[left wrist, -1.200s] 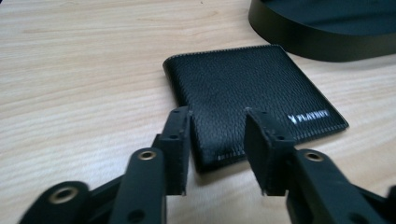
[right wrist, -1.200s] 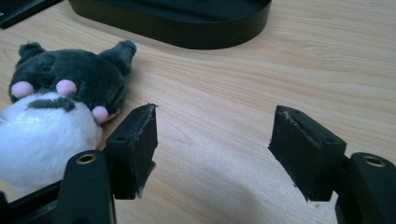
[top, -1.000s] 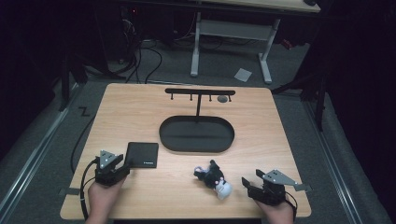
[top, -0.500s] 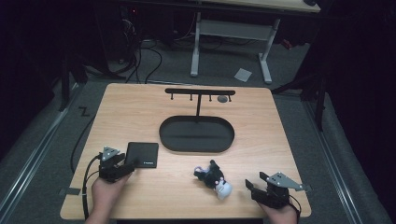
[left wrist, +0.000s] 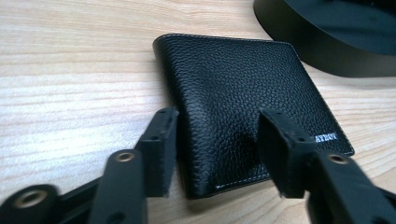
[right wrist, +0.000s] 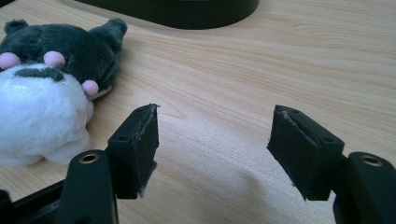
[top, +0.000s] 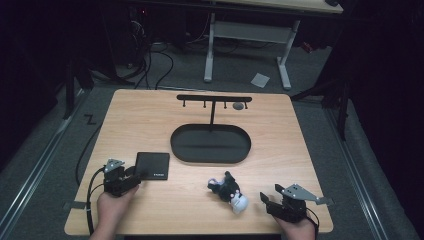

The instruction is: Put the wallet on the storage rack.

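Status: early stage; nothing is lifted or stowed as yet.

The wallet [left wrist: 243, 107] lies flat on the table [top: 150, 115] at the near left, closed, just short of the oval tray [top: 210, 152] and apart from it. The left gripper [top: 139, 175] is at the wallet's near corner. In the left gripper view its jaws straddle that corner: one jaw stands off the left edge on bare wood, the other hangs over the leather near the stamped lettering. The jaws are parted about halfway and have just been closing in from a wider spread, with the corner between them. Whether either pad already touches the leather is hard to judge from this angle; it reads as not yet gripped, since the wallet lies level and undisturbed.

The right gripper [top: 272, 205] rests at the near right edge of the table. Its jaws are moderately parted with only bare wood between them; it holds nothing. The plush toy [right wrist: 51, 88], dark grey and white with pink spots, lies just to the left of its jaws and clear of them, between the two hands as the high view shows it.

The tray is bare. The rack [top: 214, 98] behind it carries one small grey item at its right end, too small to identify.

Judgement: approach to the wallet is done, the grasp is in hand but not complete. Left to do: close on the wallet, lift it and place it, probably in the tray. The toy is untouched.
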Demonstrator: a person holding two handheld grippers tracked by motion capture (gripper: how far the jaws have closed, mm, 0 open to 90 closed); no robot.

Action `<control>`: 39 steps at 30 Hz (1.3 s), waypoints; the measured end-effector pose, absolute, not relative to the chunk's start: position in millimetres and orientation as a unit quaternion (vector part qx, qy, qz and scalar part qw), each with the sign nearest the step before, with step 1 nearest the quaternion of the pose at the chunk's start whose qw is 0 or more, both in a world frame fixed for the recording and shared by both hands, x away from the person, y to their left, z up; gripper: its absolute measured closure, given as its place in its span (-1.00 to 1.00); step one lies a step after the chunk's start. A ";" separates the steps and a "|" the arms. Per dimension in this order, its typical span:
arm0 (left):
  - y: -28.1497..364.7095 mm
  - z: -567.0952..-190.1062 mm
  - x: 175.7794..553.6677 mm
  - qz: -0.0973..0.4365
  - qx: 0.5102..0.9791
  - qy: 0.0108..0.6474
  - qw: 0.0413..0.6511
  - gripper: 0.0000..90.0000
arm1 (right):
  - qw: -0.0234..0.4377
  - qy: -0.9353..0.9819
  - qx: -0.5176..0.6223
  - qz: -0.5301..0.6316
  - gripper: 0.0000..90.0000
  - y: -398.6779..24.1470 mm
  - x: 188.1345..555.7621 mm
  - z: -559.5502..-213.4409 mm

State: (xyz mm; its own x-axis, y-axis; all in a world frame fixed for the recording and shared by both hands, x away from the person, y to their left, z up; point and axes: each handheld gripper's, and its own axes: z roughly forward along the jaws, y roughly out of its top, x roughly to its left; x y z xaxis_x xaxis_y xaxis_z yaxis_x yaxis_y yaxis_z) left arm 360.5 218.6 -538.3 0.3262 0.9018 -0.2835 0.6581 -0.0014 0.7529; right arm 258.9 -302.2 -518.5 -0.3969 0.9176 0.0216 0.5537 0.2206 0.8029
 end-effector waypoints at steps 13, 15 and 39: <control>218.6 -536.0 354.3 0.174 0.697 0.547 0.430 0.69 | 0.239 0.745 0.492 0.381 -0.25 -299.5 259.9 -520.3; 218.6 -535.6 353.2 0.180 0.697 0.545 0.429 0.74 | 0.240 0.744 0.493 0.382 -0.25 -300.0 260.1 -520.1; 222.2 -501.2 316.9 0.260 0.671 0.482 0.500 0.83 | 0.258 0.740 0.481 0.392 -0.16 -292.6 271.0 -515.6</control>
